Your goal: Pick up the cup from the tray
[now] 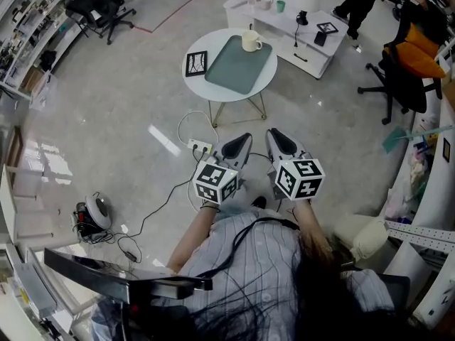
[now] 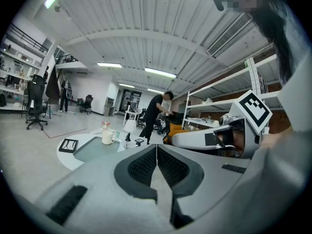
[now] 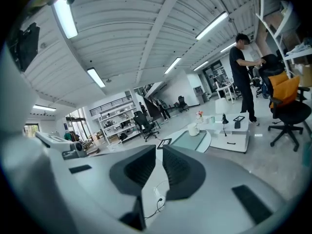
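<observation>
Floor: pale grey polished concrete (image 1: pixel 106 105), which a thin red painted line (image 1: pixel 181 9) crossed at the far side. Furniture: round white table (image 1: pixel 227 96) on thin legs stood mid-room; low white rectangular cabinet (image 1: pixel 313 48) stood behind it; black swivel chairs (image 1: pixel 99 9) stood far left. Ceiling: white ribbed panels (image 2: pixel 146 13), lit by long tube lights (image 2: pixel 160 72).
</observation>
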The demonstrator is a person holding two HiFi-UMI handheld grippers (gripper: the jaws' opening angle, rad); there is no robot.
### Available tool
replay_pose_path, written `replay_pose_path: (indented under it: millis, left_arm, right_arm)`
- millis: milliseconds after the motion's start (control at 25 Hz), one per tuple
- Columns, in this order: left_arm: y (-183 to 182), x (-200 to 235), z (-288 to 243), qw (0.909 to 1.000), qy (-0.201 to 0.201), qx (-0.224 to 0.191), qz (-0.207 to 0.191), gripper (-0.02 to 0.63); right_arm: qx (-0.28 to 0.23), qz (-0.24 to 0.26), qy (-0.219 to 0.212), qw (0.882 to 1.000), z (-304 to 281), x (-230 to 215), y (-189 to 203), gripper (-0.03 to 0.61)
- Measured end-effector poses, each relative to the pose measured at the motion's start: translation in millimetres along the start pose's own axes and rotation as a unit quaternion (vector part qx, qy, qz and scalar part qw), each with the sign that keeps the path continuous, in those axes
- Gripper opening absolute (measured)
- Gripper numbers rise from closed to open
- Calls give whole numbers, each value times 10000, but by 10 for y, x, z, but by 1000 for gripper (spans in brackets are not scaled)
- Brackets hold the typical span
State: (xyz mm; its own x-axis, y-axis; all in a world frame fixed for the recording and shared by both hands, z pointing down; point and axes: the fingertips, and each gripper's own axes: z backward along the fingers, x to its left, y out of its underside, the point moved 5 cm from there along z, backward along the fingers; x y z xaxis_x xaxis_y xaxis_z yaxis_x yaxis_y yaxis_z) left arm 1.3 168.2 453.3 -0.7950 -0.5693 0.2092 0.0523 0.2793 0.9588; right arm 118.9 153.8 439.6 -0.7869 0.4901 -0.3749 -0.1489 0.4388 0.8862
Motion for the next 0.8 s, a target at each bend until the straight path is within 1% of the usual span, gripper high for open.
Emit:
replay_pose_path:
  millis: [200,440,640,800]
  left_arm:
    - [-19,71,-39,10000,-37,60,-20,14]
    - [-46,250,-197,9999,-95,115,49,14]
    - [-97,481,-506,9999,-35,150,39,14]
    - [-161,710,-780,9998,8,146,130,14]
  right_arm:
    - [4,-87,-63,9999,-95,-47,-18,58]
    - [95,-127,4,9999,-269,-199,-47,58]
    - [125,-140,79,9998,-545,-408,-156,58]
    - [112,-132,104,9998,-784,-556,-303,58]
